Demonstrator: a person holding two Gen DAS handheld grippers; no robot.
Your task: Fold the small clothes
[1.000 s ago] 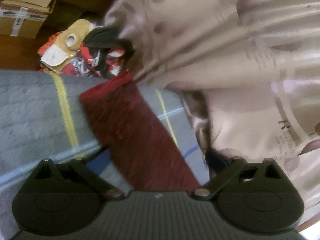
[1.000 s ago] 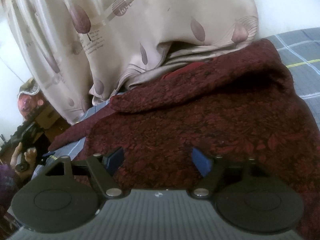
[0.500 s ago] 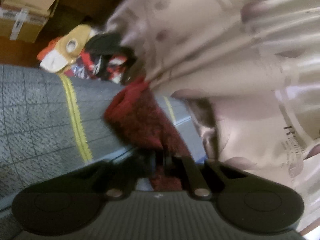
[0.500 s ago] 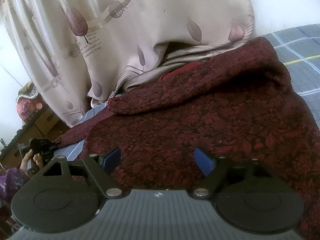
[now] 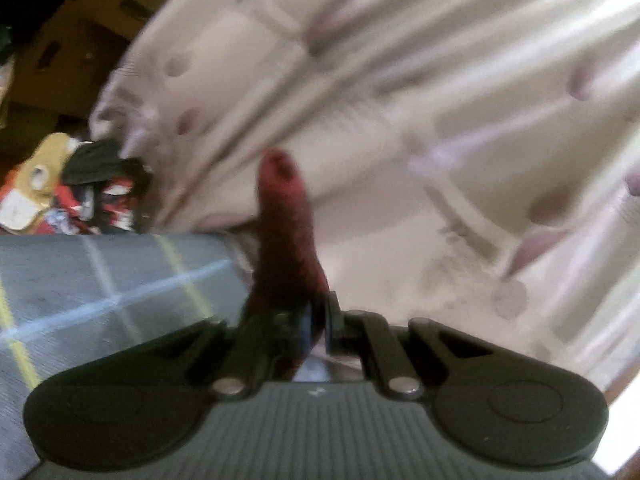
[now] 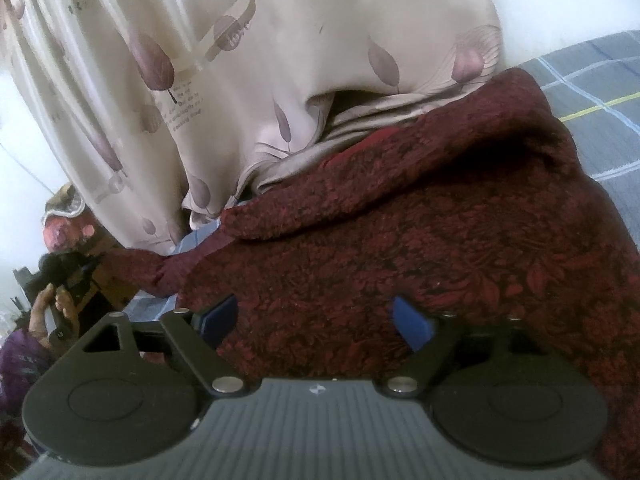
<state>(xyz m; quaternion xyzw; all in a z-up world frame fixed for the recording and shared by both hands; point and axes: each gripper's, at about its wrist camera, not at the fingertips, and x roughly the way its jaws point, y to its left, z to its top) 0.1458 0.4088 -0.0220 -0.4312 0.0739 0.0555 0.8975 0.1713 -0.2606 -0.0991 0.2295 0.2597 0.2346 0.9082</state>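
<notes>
Left gripper (image 5: 316, 326), near level, pinches the maroon garment's sleeve (image 5: 284, 232) toward twelve o'clock; right gripper (image 6: 316, 320) hovers, jaws opening, over the garment (image 6: 420, 240); curtain (image 6: 280, 80) crowds beyond.

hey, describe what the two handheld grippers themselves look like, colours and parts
Both the left gripper and the right gripper look alike: a grey ribbed body with a small white mark, two round black side housings, black linkage arms on silver pivot pins, and blue finger pads. No cables are visible.

A home bedroom is showing here: a leaf-printed curtain (image 6: 280, 80) is hanging beside a bed's grey checked sheet (image 5: 100, 280), cardboard boxes (image 5: 80, 52) sitting behind.
</notes>
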